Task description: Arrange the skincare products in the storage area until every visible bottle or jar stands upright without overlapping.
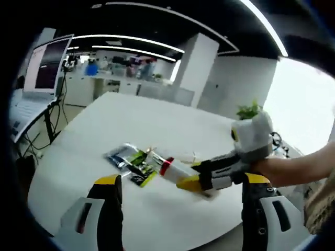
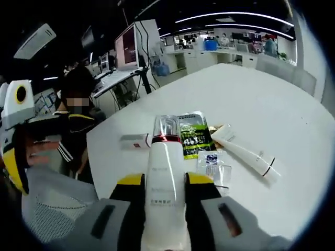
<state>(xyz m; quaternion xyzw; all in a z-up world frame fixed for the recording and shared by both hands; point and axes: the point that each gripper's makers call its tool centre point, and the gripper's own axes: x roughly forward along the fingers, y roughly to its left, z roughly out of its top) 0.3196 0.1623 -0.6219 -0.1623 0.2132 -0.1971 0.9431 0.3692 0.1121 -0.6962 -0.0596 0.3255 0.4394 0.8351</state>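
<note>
Two claws in play over one white counter (image 1: 157, 125), big rounded top, mostly bare.

Left gripper view, left to right: open laptop (image 1: 39, 78) on a stand off the counter's far left edge with cables hanging below; office benches and clutter along the back wall; white square pillar (image 1: 196, 68); ceiling light strips; bright window at far right with a small green plant (image 1: 248, 111) in front of it. On the counter: silver and green sachets (image 1: 131, 159) lying flat. Left claw (image 1: 180, 201) is wide apart, nothing between the jaws, held above the near edge. Right claw comes in from the right, held by a person's hand, clamped on a white bottle (image 1: 175, 170) with a red band, lying roughly level above the counter just beside the sachets.

Right gripper view, left to right: a seated person in dark clothes off the counter's left edge; monitor on a stand behind. Small white box (image 2: 133, 141) flat on the counter; right claw (image 2: 166, 198) closed onto the white bottle's (image 2: 166, 172) body, clear cap pointing away; green sachet (image 2: 193, 136) and a small clear sachet (image 2: 212, 162) just beyond; white tube (image 2: 246, 151) lying flat at right. More desks at the back.
</note>
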